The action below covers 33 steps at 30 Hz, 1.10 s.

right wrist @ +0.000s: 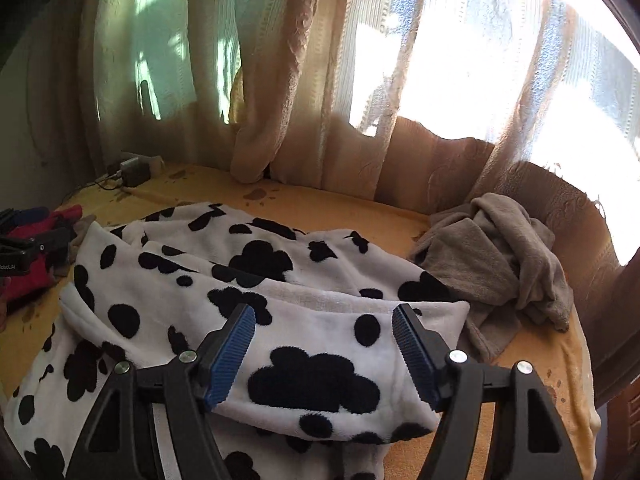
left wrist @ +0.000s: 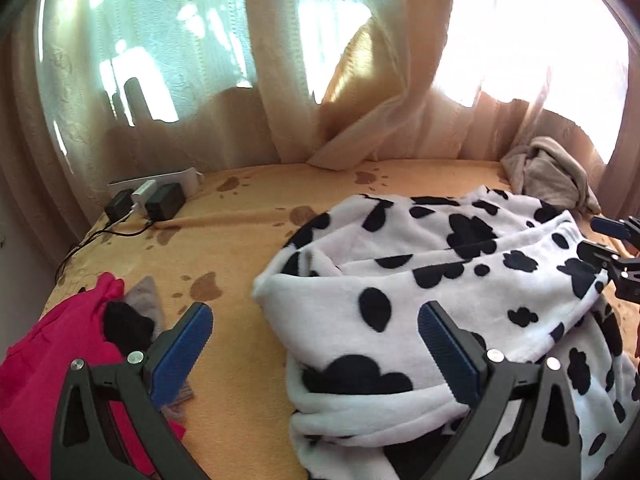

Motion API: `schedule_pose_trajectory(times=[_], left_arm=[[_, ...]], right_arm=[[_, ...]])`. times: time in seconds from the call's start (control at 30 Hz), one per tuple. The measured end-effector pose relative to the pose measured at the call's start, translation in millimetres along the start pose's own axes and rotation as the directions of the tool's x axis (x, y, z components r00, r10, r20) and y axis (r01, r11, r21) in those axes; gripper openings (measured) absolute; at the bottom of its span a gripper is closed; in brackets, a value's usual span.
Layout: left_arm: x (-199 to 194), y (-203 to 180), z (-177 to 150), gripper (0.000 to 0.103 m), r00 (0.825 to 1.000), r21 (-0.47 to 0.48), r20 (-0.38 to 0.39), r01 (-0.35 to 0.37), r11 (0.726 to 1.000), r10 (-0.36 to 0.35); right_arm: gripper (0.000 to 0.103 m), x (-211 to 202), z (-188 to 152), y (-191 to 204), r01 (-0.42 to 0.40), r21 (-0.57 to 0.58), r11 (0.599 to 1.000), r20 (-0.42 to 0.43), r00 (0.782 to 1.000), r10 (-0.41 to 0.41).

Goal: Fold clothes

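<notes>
Item: white plush fleece garment with black cow-spot print (right wrist: 304, 320), lying in loose lengthwise folds across the middle of the orange bed cover with brown paw prints (left wrist: 240, 248). Several rolled layers overlap; the near layers spill toward the near edge of the bed.

Left gripper (left wrist: 316, 344): fingers spread wide, holding nothing. One blue pad hangs over bare cover, the other over the left end of the spotted fleece.

Right gripper (right wrist: 324, 344): fingers spread wide, straddling the near right fold of the fleece. Whether the pads touch the cloth cannot be told.

Neighbouring items:
- crumpled beige-grey towelling cloth (right wrist: 504, 256), far right, touching the right end of the fleece.
- bright pink garment (left wrist: 52, 364), near left, with a small black cloth (left wrist: 128, 328) and a grey piece lying on it, near the left gripper.
- black and white chargers on a white power strip (left wrist: 156, 196), far left, cables trailing off the bed.
- cream curtains (left wrist: 280, 80) along the far side.

Risks, as judged:
- Thick pile and stacked layers: a closing pinch may take only the top layer, or several, so the fold lifts crooked.
- Uneven grips would twist the roll.
- Right-end pull may drag the beige cloth along.
- Near layers may slide off the bed.
</notes>
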State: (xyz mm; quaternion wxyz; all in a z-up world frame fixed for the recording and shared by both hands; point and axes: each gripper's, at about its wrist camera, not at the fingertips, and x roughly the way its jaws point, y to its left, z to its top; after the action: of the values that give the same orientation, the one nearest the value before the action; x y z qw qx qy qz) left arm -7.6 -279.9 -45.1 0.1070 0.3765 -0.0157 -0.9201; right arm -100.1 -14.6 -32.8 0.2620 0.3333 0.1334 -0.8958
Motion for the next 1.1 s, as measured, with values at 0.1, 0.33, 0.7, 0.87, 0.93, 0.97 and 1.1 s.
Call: schedule_pose_trajectory(times=[0.1,0.33,0.7,0.87,0.93,0.97,1.1], left_arm=[[31.6,-20.5,-6.2,0.103,0.996,0.085,-0.044,-0.067,0.994,0.071],[80.3,11.7,-17.2,0.103,0.990,-0.025,-0.138,0.033,0.999,-0.036],[79.3,12.2,1.7,0.103,0.992,0.046,-0.113,-0.046,0.998,0.051],[36.0,22.8,9.1,0.103,0.993,0.005,-0.006,-0.114,0.993,0.114],[34.4,17.7,10.5,0.103,0.997,0.014,-0.019,-0.071,0.997,0.072],[38.2,12.2,9.2,0.103,0.998,0.033,-0.033,-0.055,0.998,0.056],[69.1,-10.7,-3.7,0.103,0.992,0.129,-0.113,-0.043,0.991,0.057]], right_arm=[[0.074,25.9,-12.1,-4.9,-0.041,0.021,0.999,-0.069,0.997,0.043],[0.074,46.8,-44.9,-12.1,-0.037,0.029,0.999,-0.160,0.986,0.041],[0.077,28.9,-36.9,-4.2,0.025,0.040,0.999,-0.118,0.993,-0.020],[0.077,-6.8,-20.0,-9.0,0.047,0.082,0.996,-0.025,0.999,-0.045],[0.077,2.7,-18.4,-6.6,0.039,0.073,0.997,-0.051,0.998,-0.036],[0.077,7.4,-17.6,-5.3,0.036,0.069,0.997,-0.064,0.997,-0.031],[0.077,36.5,-30.6,-0.3,0.034,0.056,0.998,-0.136,0.990,-0.026]])
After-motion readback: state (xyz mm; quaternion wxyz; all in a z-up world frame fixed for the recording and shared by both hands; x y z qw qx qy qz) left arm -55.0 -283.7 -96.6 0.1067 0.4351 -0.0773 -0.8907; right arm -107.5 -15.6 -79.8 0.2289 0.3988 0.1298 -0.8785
